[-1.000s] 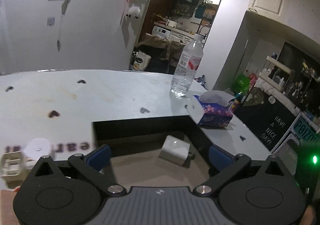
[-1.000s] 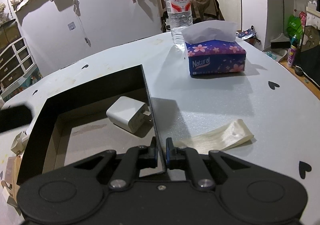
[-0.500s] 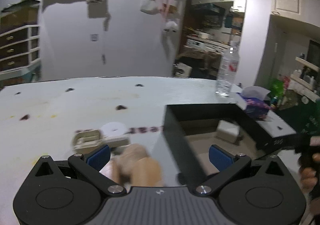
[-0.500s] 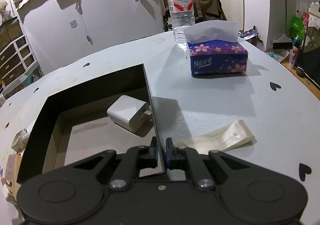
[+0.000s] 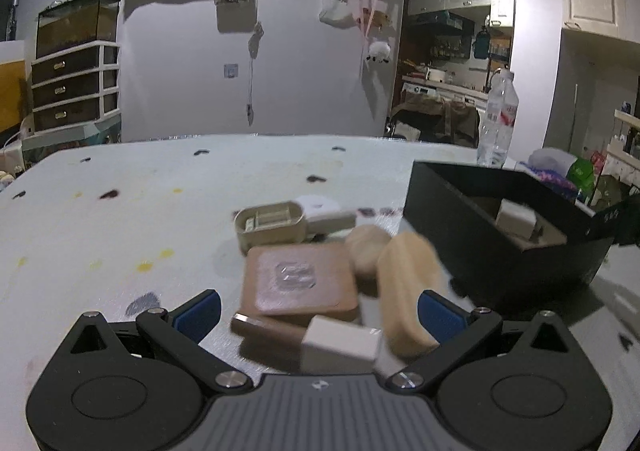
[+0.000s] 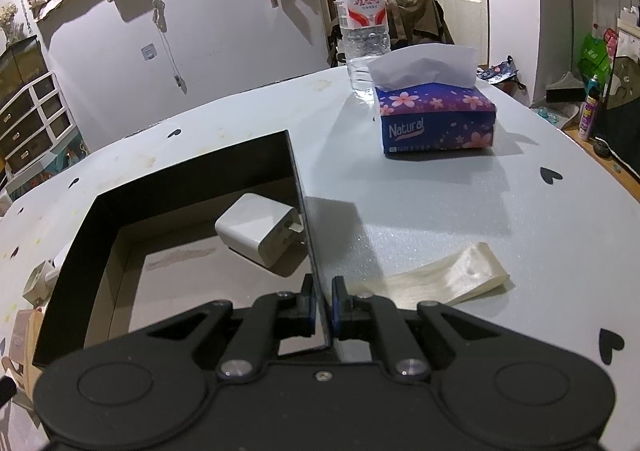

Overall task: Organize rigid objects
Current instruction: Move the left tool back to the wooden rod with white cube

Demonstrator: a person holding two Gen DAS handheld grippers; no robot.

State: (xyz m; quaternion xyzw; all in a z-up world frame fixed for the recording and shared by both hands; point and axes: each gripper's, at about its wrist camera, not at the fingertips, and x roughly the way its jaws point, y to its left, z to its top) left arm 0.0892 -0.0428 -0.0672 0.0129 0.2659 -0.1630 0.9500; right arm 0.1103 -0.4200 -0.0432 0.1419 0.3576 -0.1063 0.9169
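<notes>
Left gripper (image 5: 318,309) spread wide over the heap: brown square case (image 5: 300,283), white block (image 5: 340,343), wooden oval (image 5: 404,291). Right gripper (image 6: 320,303) pinches black box (image 6: 298,187) wall; white charger (image 6: 260,229) inside. Risk: crowded pieces may get nudged or double-grabbed.

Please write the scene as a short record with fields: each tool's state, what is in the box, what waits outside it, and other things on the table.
left tool: open, over a cluster of small items, holding nothing
right tool: shut on the black box's side wall
in box: one white charger
waiting outside: brown square case, wooden oval block, beige tray, white cube
elsewhere on table: tissue pack, water bottle, cream strip
</notes>
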